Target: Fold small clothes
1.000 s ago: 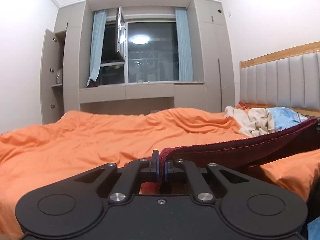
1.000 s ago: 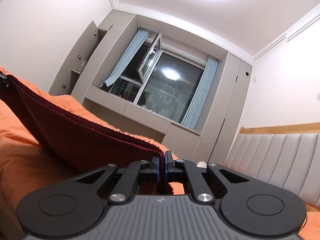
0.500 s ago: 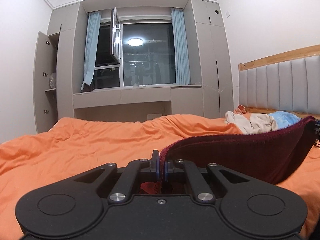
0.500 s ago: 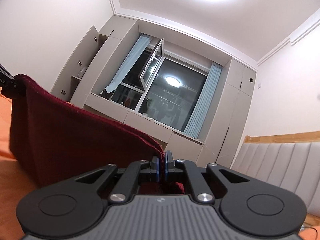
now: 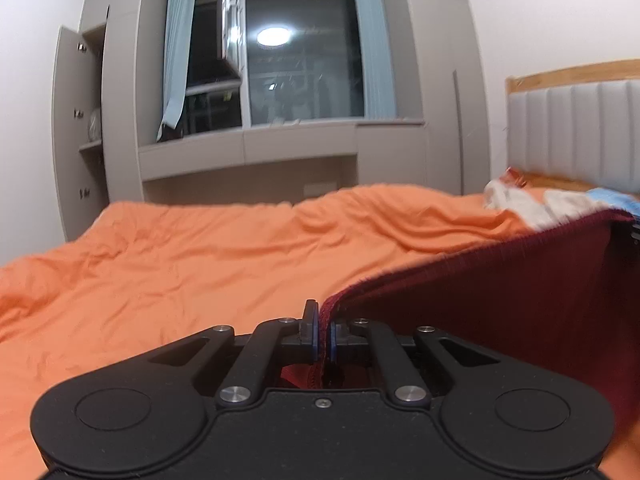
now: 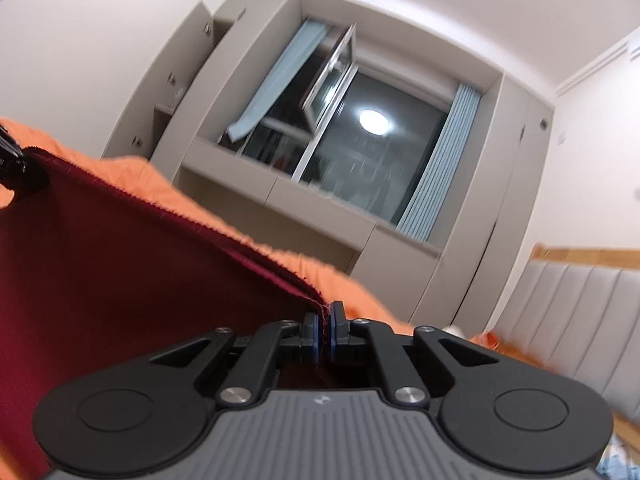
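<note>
A dark red knitted garment (image 5: pixel 500 292) hangs stretched between my two grippers above the orange bed. My left gripper (image 5: pixel 323 330) is shut on one corner of its top edge. My right gripper (image 6: pixel 327 330) is shut on the other corner. In the right wrist view the garment (image 6: pixel 132 264) runs left to the left gripper's tip (image 6: pixel 16 168) at the frame edge. In the left wrist view the right gripper's tip (image 5: pixel 632 232) shows at the far right edge. The garment's lower part is hidden.
An orange duvet (image 5: pixel 200 256) covers the bed. A pile of cream and blue clothes (image 5: pixel 540 200) lies near the padded headboard (image 5: pixel 576 128). Grey wardrobes and a dark window (image 5: pixel 304 60) line the far wall.
Both grippers lifted the garment off the bed and then dipped lower and forward. The right wrist view has tilted and blurred. Both grips have held.
</note>
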Demonstrator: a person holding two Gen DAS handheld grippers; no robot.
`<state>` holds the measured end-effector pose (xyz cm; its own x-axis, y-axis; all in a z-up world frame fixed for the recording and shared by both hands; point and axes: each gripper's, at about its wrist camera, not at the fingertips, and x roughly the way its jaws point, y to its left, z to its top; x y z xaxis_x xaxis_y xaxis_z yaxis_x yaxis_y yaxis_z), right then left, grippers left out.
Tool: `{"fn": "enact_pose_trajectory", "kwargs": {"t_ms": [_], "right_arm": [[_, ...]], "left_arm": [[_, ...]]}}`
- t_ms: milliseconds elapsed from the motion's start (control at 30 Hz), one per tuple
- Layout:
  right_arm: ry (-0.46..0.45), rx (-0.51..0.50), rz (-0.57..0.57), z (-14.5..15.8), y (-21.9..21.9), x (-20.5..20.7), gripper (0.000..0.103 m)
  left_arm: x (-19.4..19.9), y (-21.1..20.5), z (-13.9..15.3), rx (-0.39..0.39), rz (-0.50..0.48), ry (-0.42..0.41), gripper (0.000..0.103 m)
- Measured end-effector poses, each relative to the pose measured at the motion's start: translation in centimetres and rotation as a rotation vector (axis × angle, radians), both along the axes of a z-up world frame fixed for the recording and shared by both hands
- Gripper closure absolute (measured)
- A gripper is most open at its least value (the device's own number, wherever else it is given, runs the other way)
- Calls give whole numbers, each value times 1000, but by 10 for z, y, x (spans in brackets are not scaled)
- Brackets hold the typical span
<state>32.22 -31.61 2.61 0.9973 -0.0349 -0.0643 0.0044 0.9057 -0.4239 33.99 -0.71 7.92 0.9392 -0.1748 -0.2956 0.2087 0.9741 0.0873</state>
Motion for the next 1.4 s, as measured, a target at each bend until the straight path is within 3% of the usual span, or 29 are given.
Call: {"fn": "enact_pose_trajectory", "kwargs": {"t_ms": [133,400,567,833,967,1067,1133,1267,1333,1400], "right_arm": [[80,7,-10,-17,-2,50,97],[210,7,10,-51,-3,114,97],[294,17,22,-71,-10,130,97],[377,7,13,-97,-15,143,97],[395,14,5,-99,-16,142,91],[405,20,1,-98,-18,142,78],[403,24,3,-96,-19,141,55],[405,27,8,-92,-21,139,26],[393,28,-2,-91,-23,138,4],[391,34,-6,-88,-26,137,4]], "left_arm": [[49,-2,-18,-16,22,63,98],[116,-9,-58,35,54,178,98],[143,-7,-80,24,68,250,98],[173,-18,-114,73,59,361,96],[178,-20,-118,75,71,382,93],[180,-22,-118,84,88,392,82],[181,-19,-116,69,98,401,77],[181,-14,-112,39,115,419,48],[179,-13,-109,32,121,416,36],[177,-12,-105,24,123,411,18]]}}
